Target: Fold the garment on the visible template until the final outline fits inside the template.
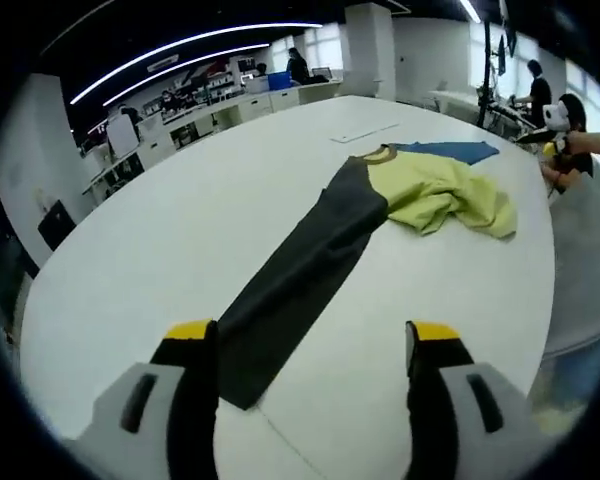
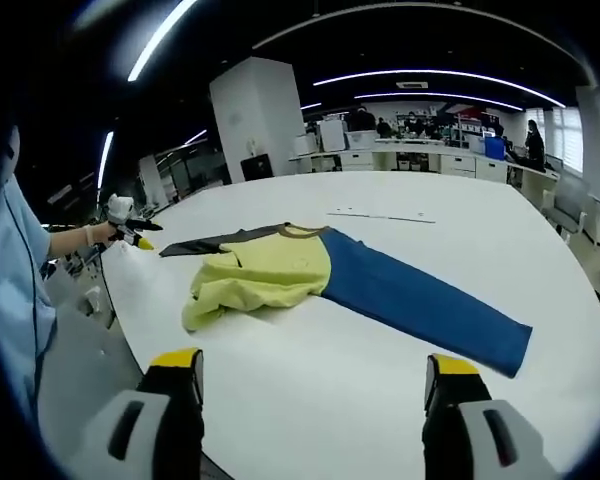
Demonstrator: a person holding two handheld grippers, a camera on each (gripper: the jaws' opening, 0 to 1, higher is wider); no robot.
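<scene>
Dark sleeve ends just at the left gripper, whose jaws are released and hold nothing; likely lined up to grab the cuff. Shirt lies on the white table, arms spread, yellow body bunched mid-table, so not yet folded. Blue sleeve runs toward the right gripper, also released. Template outline sits beyond the shirt, apart from it.
</scene>
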